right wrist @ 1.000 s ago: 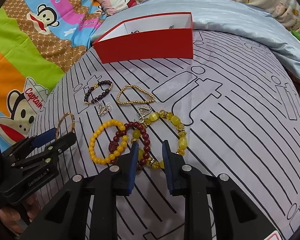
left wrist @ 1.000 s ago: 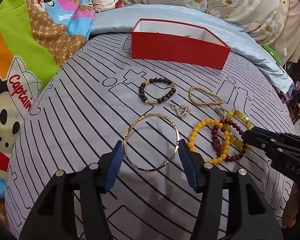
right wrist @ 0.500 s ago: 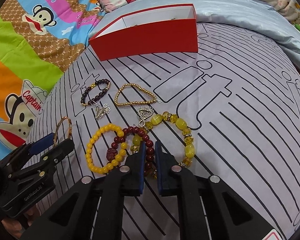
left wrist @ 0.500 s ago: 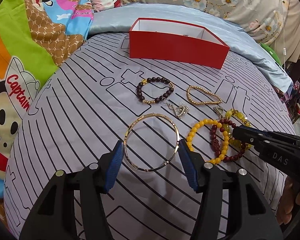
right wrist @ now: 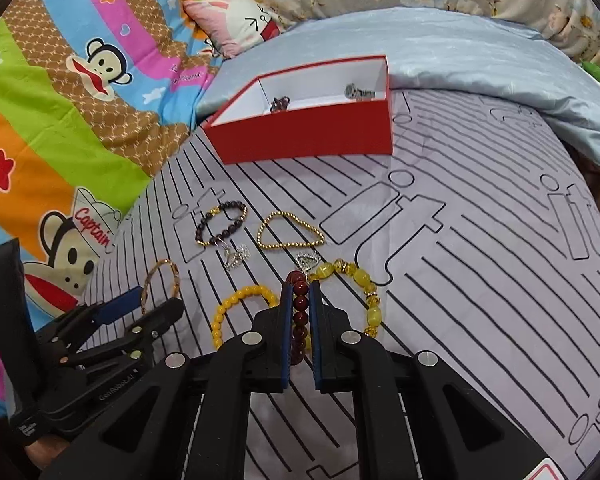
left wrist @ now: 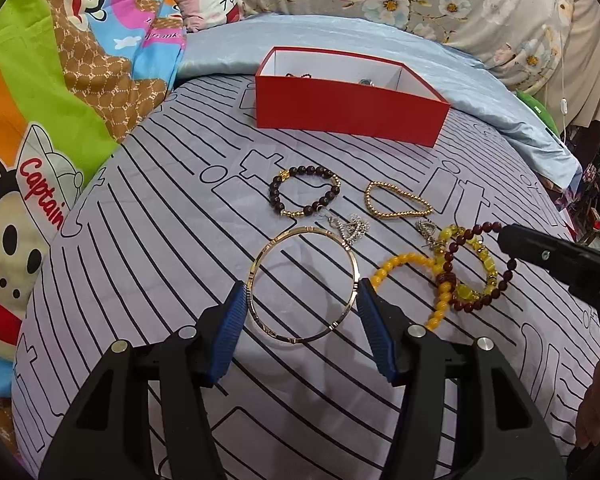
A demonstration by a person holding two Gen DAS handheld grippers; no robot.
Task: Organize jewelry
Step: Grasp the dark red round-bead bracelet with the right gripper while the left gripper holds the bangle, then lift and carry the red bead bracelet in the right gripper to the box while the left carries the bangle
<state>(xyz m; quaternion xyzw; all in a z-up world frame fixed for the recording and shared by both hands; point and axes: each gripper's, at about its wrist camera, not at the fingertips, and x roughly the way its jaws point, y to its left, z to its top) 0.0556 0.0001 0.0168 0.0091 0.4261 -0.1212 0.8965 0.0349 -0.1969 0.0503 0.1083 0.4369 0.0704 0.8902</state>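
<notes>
- Our right gripper [right wrist: 300, 312] is clamped on the dark-red round-bead bracelet [right wrist: 299, 310], lifted clear of the bedsheet (loop dangling).
- Our left gripper [left wrist: 300, 312] stands half open, straddling the flat gold bangle [left wrist: 304, 285].
- The red cardboard box [right wrist: 312, 136] lies straight beyond.

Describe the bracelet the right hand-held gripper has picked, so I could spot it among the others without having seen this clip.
Start at the red box on the striped grey bedspread, then come down past the loose jewelry toward the camera. The dark red bead bracelet is clamped in the right hand-held gripper. Its neighbours are yellow: a plain yellow bead bracelet and a translucent yellow one.
</notes>
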